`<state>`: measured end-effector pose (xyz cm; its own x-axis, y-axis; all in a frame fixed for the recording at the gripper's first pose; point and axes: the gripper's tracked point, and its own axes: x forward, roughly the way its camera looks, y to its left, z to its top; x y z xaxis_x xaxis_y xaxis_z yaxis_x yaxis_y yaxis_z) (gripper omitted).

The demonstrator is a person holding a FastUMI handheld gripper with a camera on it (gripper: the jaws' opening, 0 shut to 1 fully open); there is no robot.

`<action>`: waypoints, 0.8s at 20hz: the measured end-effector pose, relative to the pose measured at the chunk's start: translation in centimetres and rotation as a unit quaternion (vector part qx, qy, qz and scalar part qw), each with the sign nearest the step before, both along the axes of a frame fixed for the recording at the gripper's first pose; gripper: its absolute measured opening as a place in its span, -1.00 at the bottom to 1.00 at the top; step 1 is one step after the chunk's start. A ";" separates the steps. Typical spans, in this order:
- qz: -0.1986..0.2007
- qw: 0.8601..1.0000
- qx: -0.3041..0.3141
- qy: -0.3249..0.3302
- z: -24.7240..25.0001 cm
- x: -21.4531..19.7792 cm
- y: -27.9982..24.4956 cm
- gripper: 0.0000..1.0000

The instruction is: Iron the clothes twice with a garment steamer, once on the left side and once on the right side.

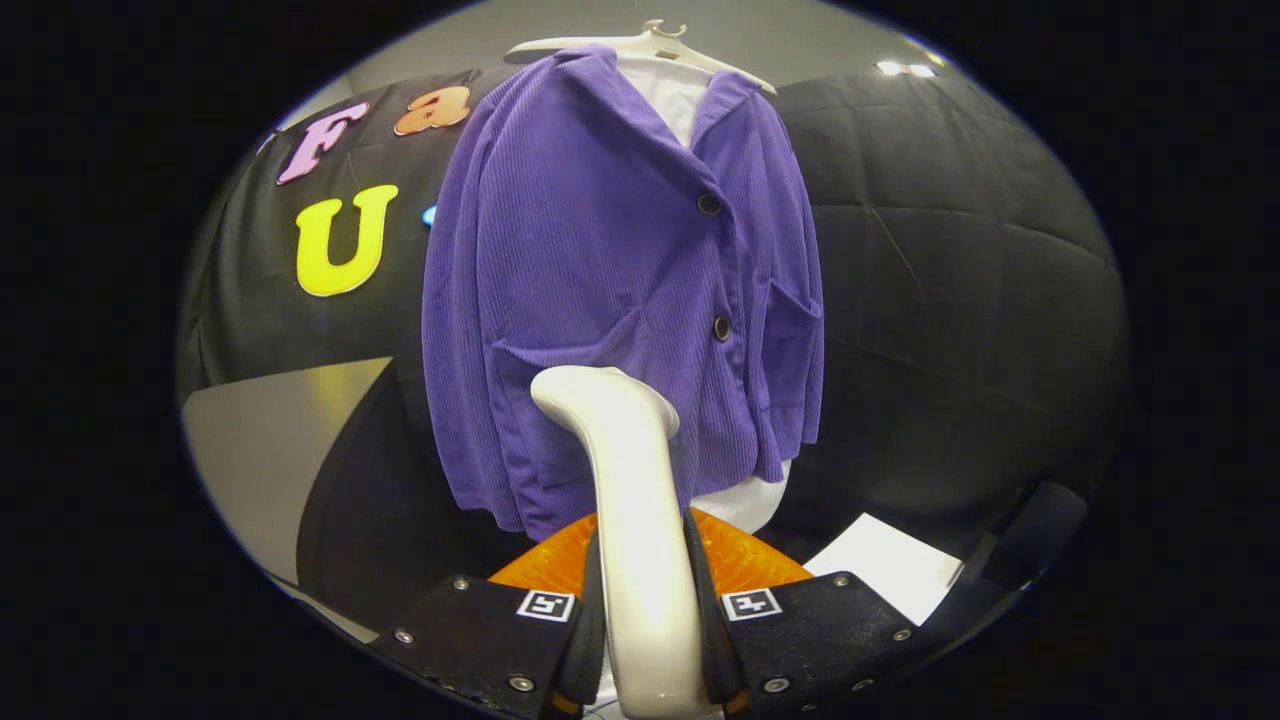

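The smooth white plastic garment steamer (630, 500) is being clamped by its handle between the tongs (648, 640), both fingers pressing on it from either side. Its curved head is being held just in front of the lower front of the purple ribbed corduroy jacket (600, 270) — whether it is touching the cloth cannot be told. The jacket is being hung over a white shirt (668, 95) on a pale plastic hanger (650, 42), ahead of and above the fingers.

Several risks are being carried here. The glossy, tapering handle could be twisted or slid in the grip once the head is dragged along the ribbed fabric. The freely hanging jacket could be pushed away or swung on the hanger, so a pass may be skimmed rather than pressed. The dark buttons (709, 203) and patch pocket (790, 330) could be snagged — most likely on the right-side pass.
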<state>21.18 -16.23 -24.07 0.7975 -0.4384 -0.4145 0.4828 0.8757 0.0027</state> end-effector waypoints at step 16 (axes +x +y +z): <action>-0.010 0.999 0.032 0.024 -3.5 -1.8 -0.2 -0.21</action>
